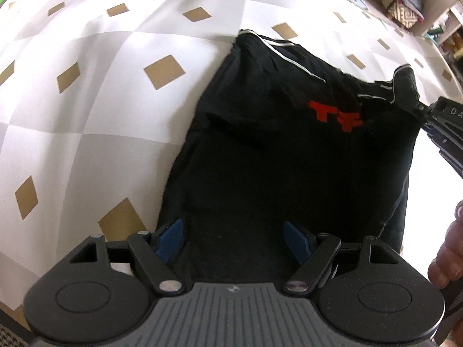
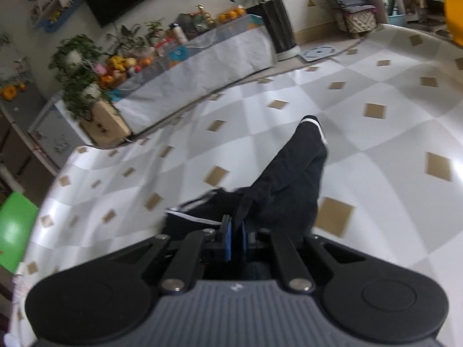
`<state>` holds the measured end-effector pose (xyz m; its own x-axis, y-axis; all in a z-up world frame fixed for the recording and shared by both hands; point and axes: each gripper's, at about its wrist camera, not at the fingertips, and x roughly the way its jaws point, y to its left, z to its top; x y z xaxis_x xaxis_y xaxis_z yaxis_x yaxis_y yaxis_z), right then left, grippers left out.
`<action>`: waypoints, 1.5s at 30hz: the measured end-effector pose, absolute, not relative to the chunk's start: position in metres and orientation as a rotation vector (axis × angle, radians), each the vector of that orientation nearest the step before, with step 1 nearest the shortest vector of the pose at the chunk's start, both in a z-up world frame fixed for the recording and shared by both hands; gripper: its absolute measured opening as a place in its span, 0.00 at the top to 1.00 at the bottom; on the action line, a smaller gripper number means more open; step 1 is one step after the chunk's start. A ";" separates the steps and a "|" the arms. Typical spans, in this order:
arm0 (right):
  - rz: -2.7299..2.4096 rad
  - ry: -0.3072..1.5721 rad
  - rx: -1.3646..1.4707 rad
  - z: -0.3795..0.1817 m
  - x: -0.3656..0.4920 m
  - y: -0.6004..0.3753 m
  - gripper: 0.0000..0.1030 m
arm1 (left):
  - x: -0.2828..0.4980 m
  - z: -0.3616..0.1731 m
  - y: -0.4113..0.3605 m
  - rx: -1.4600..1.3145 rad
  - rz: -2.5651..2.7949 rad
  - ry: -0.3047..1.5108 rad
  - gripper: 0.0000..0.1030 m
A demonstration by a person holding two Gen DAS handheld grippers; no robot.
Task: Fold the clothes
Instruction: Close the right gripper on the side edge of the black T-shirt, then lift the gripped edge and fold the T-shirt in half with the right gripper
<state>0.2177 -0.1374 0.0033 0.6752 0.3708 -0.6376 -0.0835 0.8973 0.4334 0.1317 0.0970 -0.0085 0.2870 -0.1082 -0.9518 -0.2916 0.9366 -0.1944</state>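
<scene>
A black garment [image 1: 275,159] with white stripes and a red print lies on a white cloth with tan diamonds [image 1: 101,86]. My left gripper [image 1: 234,238] hovers over the garment's near end, jaws wide open, blue pads on either side, nothing pinched. In the right wrist view my right gripper [image 2: 235,235] is shut on a fold of the black garment [image 2: 289,185], lifting that edge off the cloth [image 2: 390,133]. The same gripper shows in the left wrist view as the right gripper [image 1: 419,108] at the garment's far right corner.
A person's hand [image 1: 447,248] shows at the right edge. Beyond the cloth stand a low bench with fruit and plants [image 2: 173,66], a dark planter [image 2: 279,29], a cardboard box [image 2: 105,128] and a patterned basket [image 2: 358,20].
</scene>
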 end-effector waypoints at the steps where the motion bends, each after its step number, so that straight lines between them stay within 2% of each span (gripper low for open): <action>1: 0.284 0.787 0.391 0.005 0.218 -0.131 0.94 | 0.130 -0.008 0.100 -0.369 0.130 1.280 0.26; 12: 0.526 0.806 0.340 -0.004 0.220 -0.046 0.94 | 0.114 -0.014 0.147 -0.455 0.271 1.275 0.26; 17: 0.572 0.880 0.266 -0.034 0.217 -0.006 0.94 | 0.111 -0.019 0.159 -0.475 0.301 1.279 0.26; 26: 0.591 0.924 0.267 -0.055 0.224 0.006 0.93 | 0.112 -0.020 0.162 -0.526 0.293 1.281 0.26; 30: 0.631 0.951 0.259 -0.054 0.229 0.009 0.85 | 0.112 -0.018 0.163 -0.531 0.306 1.271 0.26; 33: 0.630 0.981 0.237 -0.057 0.231 0.009 0.67 | 0.112 -0.022 0.166 -0.551 0.321 1.285 0.25; 34: 0.631 0.981 0.247 -0.055 0.232 0.007 0.65 | 0.113 -0.023 0.167 -0.559 0.322 1.291 0.25; 40: 0.645 0.915 0.260 -0.031 0.236 0.002 0.59 | 0.116 -0.023 0.166 -0.577 0.314 1.284 0.25; 45: 0.633 0.871 0.192 -0.019 0.239 0.003 0.59 | 0.119 -0.021 0.167 -0.616 0.306 1.275 0.25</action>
<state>0.2391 0.0034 -0.0192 0.4755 0.5896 -0.6529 -0.4386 0.8022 0.4050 0.1192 0.1671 -0.0210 0.2803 -0.1191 -0.9525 -0.5381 0.8022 -0.2587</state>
